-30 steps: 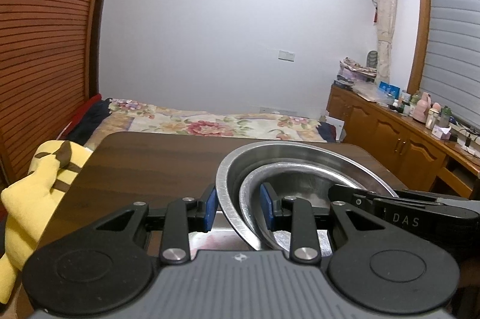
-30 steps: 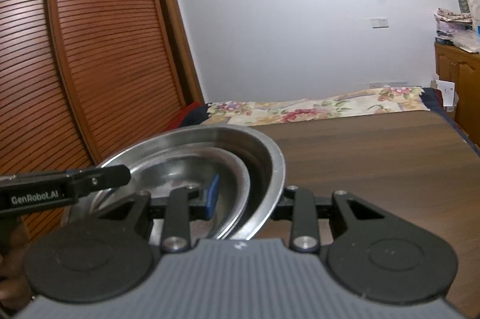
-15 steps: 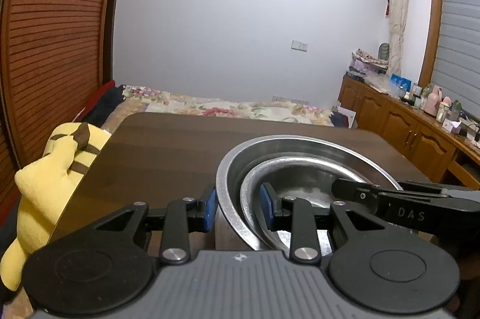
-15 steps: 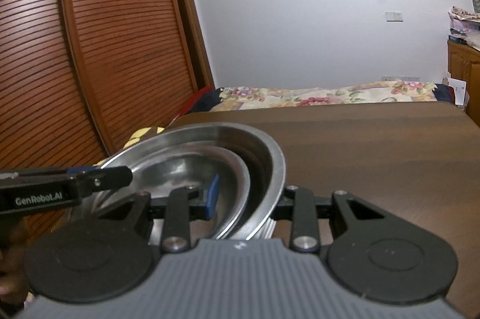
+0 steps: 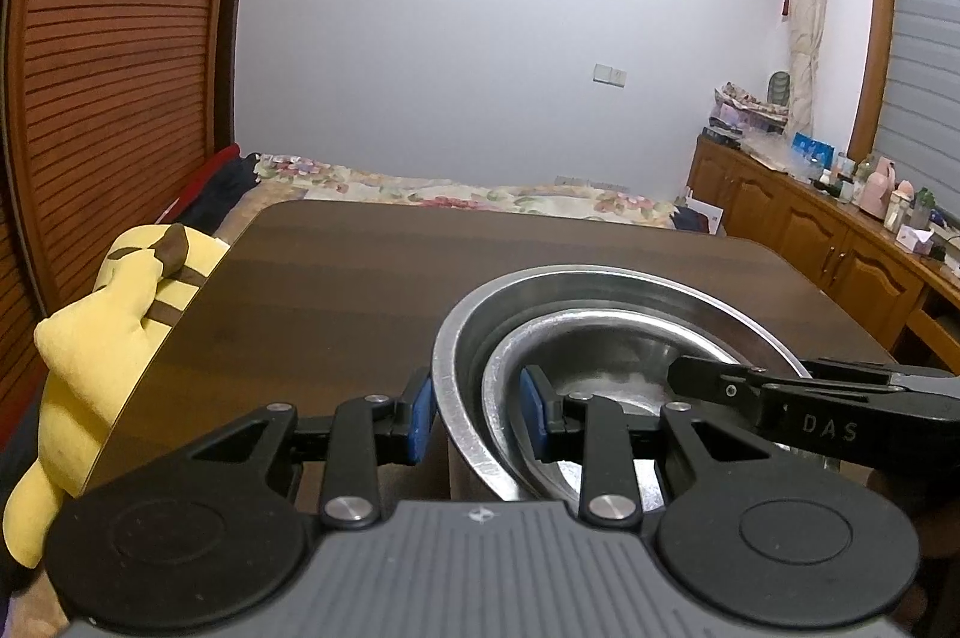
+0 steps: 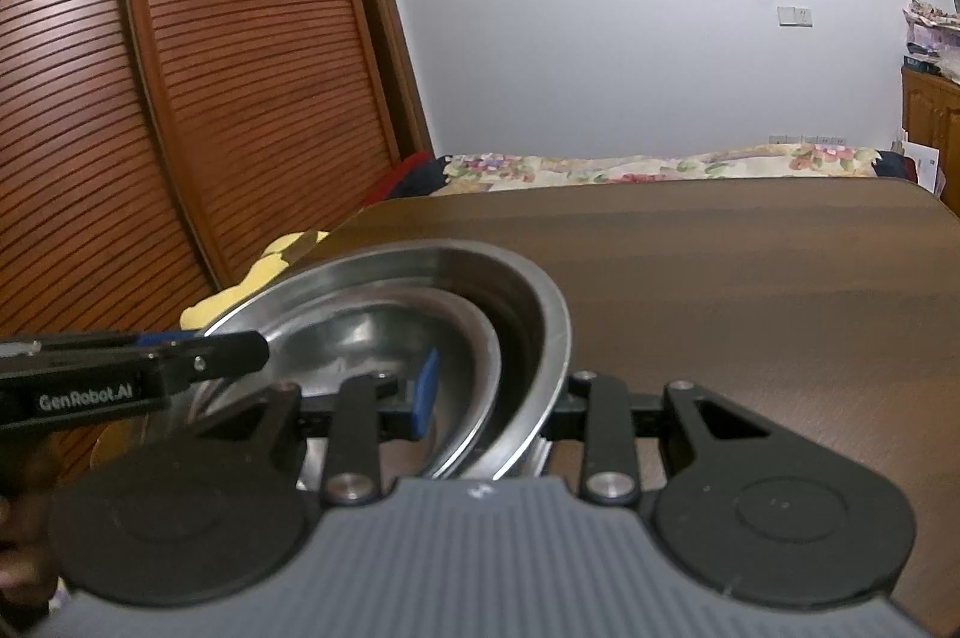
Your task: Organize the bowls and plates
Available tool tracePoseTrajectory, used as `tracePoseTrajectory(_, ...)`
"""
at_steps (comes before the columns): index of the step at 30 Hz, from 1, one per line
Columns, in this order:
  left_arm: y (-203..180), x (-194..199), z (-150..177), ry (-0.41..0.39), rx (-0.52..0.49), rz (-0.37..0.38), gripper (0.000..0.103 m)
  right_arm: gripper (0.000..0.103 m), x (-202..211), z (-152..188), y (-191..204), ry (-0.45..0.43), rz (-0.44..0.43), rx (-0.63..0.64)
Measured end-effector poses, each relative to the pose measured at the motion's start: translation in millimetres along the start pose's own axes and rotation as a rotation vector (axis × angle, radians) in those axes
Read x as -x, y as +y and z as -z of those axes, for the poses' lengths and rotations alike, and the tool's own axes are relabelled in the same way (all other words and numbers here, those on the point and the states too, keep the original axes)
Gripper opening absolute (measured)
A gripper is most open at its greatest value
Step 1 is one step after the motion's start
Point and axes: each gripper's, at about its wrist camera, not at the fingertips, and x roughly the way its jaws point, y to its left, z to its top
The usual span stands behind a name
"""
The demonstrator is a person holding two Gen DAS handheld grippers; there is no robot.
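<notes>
The big shiny metal bowl (image 5: 606,290) with a smaller shiny metal bowl (image 5: 606,338) nested inside sits at the near edge of the dark wooden table (image 5: 360,290). The left gripper (image 5: 477,413) pinches both rims on one side. The right gripper (image 6: 489,392) pinches the opposite side. Both bowls are round, smooth and slippery.

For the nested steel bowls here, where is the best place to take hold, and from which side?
At the rims, from two opposite sides, as now. The smaller bowl sits inside the large bowl, so one finger inside and one outside pinches both walls together. The left gripper and right gripper each have their jaws closed that way, probably keeping the stack level over the table.
</notes>
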Motion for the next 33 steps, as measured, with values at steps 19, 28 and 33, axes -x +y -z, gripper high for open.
tracePoseTrajectory(19, -2.3, -0.8, 6.1, -0.005, -0.016, -0.014, 0.031, 0.034, -5.1, 3.5, -2.9, 0.002, -0.009, 0.017)
tracePoseTrajectory(28, -1.7, -1.3, 2.3, -0.003, -0.026, -0.018, 0.033, 0.04, 0.0, 0.7, -5.1, -0.017, 0.006, 0.015)
tracePoseTrajectory(33, -2.3, 1.5, 0.2, -0.004, -0.047, -0.029, 0.052, 0.049, 7.7, -4.9, -8.1, -0.041, 0.017, 0.013)
